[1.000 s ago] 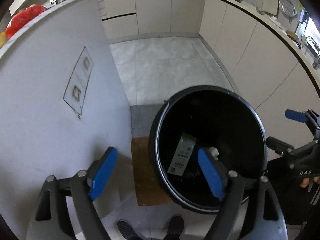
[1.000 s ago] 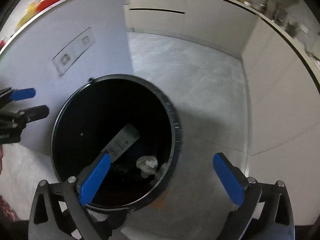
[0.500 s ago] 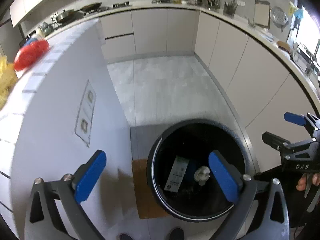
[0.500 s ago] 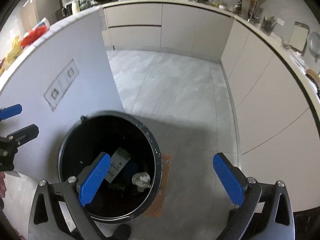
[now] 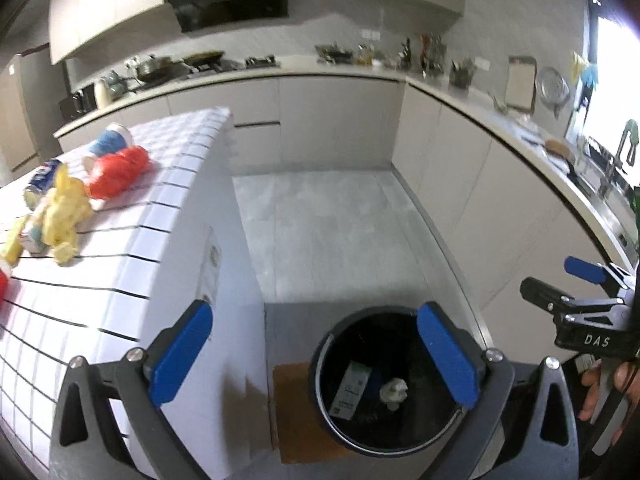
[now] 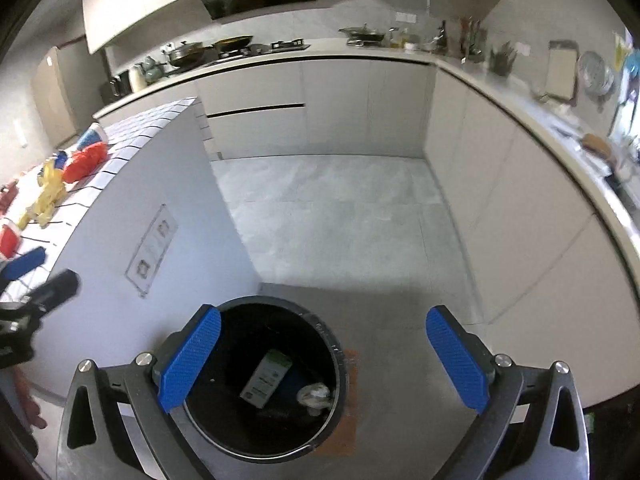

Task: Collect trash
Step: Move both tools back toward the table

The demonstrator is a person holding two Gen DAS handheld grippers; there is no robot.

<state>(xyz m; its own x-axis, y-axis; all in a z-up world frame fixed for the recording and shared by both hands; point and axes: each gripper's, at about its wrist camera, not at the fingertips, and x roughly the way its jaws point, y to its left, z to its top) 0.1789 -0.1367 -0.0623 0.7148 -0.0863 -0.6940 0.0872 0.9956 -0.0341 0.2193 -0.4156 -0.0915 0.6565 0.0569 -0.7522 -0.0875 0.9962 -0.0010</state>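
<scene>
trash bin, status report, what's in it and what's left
Both grippers, left and right, open, empty. Bin holds carton, crumpled wad. Wrappers on tiled counter.

The black plastic trash bin [image 5: 390, 384] looks smooth; the island counter top [image 5: 132, 216] is glossy white tile; the floor [image 6: 340, 216] is matt grey stone.

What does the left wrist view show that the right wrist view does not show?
Only the left wrist view shows the right hand-held gripper, open, from the side.

Only the right wrist view shows the left hand-held gripper from the side.

Both show the black bin on the floor with a carton and crumpled paper inside, and the tiled counter carrying coloured trash.
</scene>
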